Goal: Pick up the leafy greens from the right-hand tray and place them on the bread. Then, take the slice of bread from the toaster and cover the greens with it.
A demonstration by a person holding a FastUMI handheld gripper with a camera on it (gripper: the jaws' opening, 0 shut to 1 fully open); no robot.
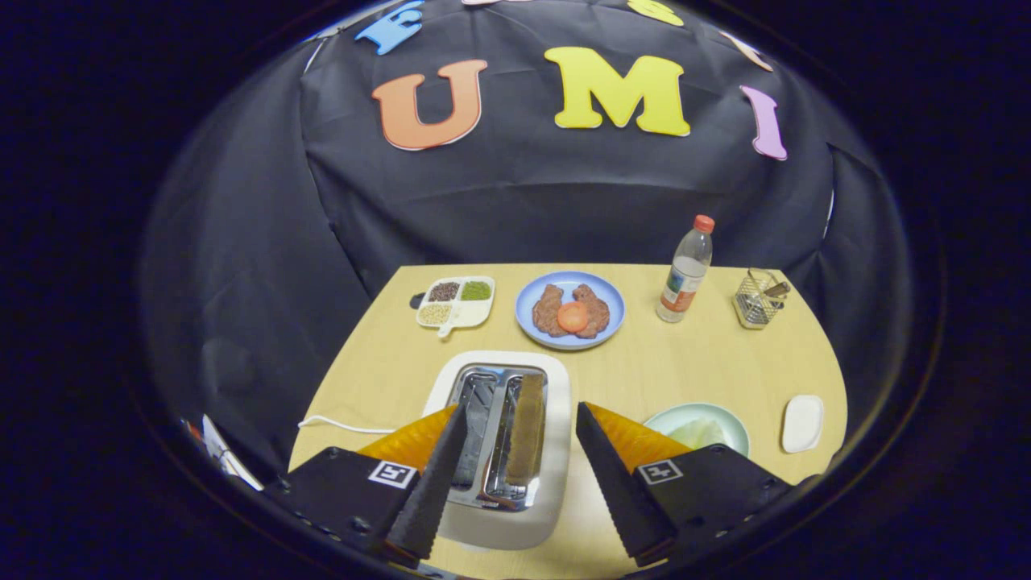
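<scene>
A handheld claw (515, 475) hangs above a pale wooden counter (693, 362), its two fingers spread wide and holding nothing, tilted down so they frame a white toaster (503, 483) directly beneath. A brown slice of bread (525, 427) stands upright in the toaster's right slot. Taking the toaster as the landmark: just to its right sits a pale green tray (729, 427), partly hidden behind the right finger, holding what seems to be the leafy greens (699, 433), though they look washed out and hard to make out from here. Straight beyond the toaster is a blue plate (604, 302) with two brown pieces, probably the bread (550, 310) to be topped, and a red round slice (573, 316) lying on them. Beyond and to the left is a divided dish (483, 310); beyond and to the right, a bottle (686, 278) and a wire basket (757, 300). The risk, as I judge it, is order: the claw is lined up on the toaster, yet the greens come first, so closing here would take the wrong thing. Swinging right to the tray, the low fingers could clip the toaster's edge or nudge the tray, and limp leaves may slip from a shallow pinch.
</scene>
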